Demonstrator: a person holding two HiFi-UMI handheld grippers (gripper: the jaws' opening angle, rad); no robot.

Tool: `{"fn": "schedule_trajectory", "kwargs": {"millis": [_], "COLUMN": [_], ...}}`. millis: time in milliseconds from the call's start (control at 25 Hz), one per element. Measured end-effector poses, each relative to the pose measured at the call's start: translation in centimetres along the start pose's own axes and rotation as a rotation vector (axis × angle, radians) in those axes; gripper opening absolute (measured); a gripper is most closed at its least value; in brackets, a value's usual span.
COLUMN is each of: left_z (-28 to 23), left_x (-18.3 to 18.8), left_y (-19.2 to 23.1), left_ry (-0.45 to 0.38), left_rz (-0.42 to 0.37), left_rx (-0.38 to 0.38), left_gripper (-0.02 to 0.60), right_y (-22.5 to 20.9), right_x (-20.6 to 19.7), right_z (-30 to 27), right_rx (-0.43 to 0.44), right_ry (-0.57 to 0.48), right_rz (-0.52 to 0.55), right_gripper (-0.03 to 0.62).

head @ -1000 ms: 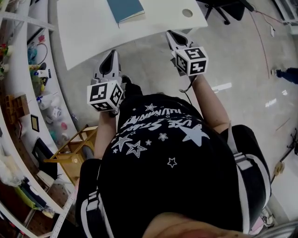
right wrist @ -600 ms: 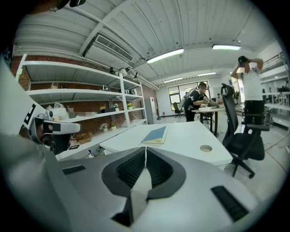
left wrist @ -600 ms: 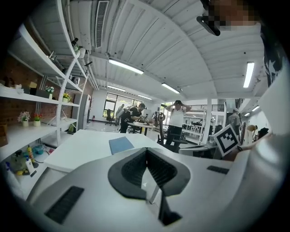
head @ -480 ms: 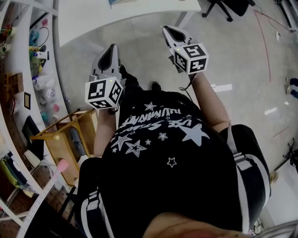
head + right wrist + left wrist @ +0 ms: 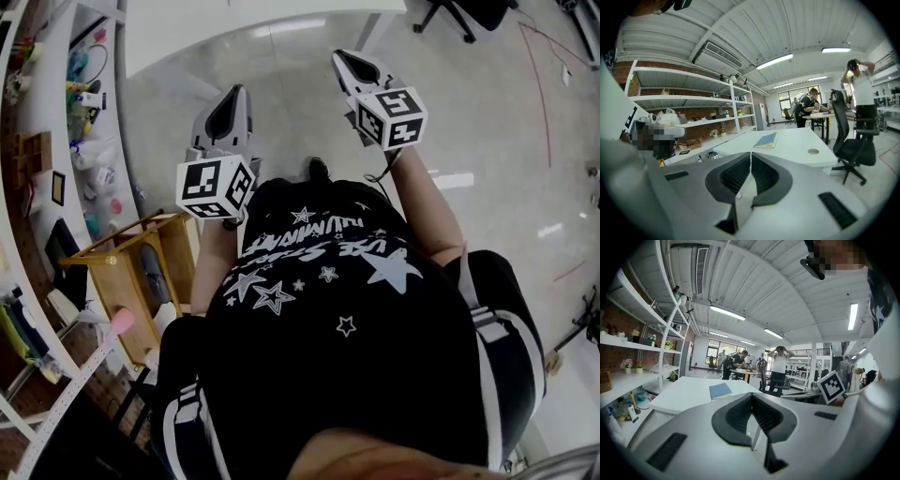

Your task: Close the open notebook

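Head view: both tools are held out ahead of your torso over bare floor. Only a strip of the white table [image 5: 187, 33] shows along the top edge, and the notebook is out of that frame. This view alone gives your arms. The left forearm [image 5: 214, 272] runs up to the left marker cube [image 5: 216, 187]. The right forearm [image 5: 427, 211] angles in to the right marker cube [image 5: 392, 117]. It also catches the wooden stool [image 5: 122, 272] at your left side.

Gripper views: these alone give the notebook [image 5: 767, 139]. It lies shut, blue cover up, flat on the table, well back from the near edge. It sits left of the round cable hole [image 5: 813, 151] near the right-hand corner. The right gripper view adds the black office chair [image 5: 853, 140] off that corner. The left gripper view adds the wall shelves [image 5: 633, 342] and the right cube off to one side.

Tongs: the left gripper [image 5: 751, 395] is clenched, pads meeting in one thin seam with nothing in between. The right gripper [image 5: 750, 154] reads the same, clenched and empty.

Pose: both tools point toward the table, near level with noses dipped a little, the right slightly more. The right one reaches a bit further forward than the left. The two are held well apart from each other, short of the table's near edge and touching nothing.
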State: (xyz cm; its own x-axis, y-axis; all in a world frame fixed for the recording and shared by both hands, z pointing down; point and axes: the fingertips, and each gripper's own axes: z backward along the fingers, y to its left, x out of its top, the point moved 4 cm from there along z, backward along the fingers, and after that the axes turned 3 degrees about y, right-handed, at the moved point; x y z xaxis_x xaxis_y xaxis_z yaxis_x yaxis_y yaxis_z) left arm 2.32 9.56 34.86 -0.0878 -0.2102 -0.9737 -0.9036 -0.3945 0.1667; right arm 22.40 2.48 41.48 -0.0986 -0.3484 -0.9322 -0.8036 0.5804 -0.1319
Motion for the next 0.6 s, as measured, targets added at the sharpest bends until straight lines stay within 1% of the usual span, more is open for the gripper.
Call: {"fn": "schedule_trajectory", "kwargs": {"millis": [240, 600], "left_z": [2.0, 8.2], "left_x": [-0.2, -0.7], "left_y": [0.1, 1.1], "left_ry": [-0.011, 0.0], "left_rz": [0.01, 0.021], "left_rx": [-0.027, -0.064], "left_gripper": [0.011, 0.011], "right_y": [2.4, 8.5], "right_x": [-0.1, -0.3], "right_z": [0.9, 3.9], "right_rx": [-0.02, -0.063], "right_ry": [0.016, 0.019], "right_rz": [0.031, 0.05], "right_gripper": [0.015, 0.01]}}
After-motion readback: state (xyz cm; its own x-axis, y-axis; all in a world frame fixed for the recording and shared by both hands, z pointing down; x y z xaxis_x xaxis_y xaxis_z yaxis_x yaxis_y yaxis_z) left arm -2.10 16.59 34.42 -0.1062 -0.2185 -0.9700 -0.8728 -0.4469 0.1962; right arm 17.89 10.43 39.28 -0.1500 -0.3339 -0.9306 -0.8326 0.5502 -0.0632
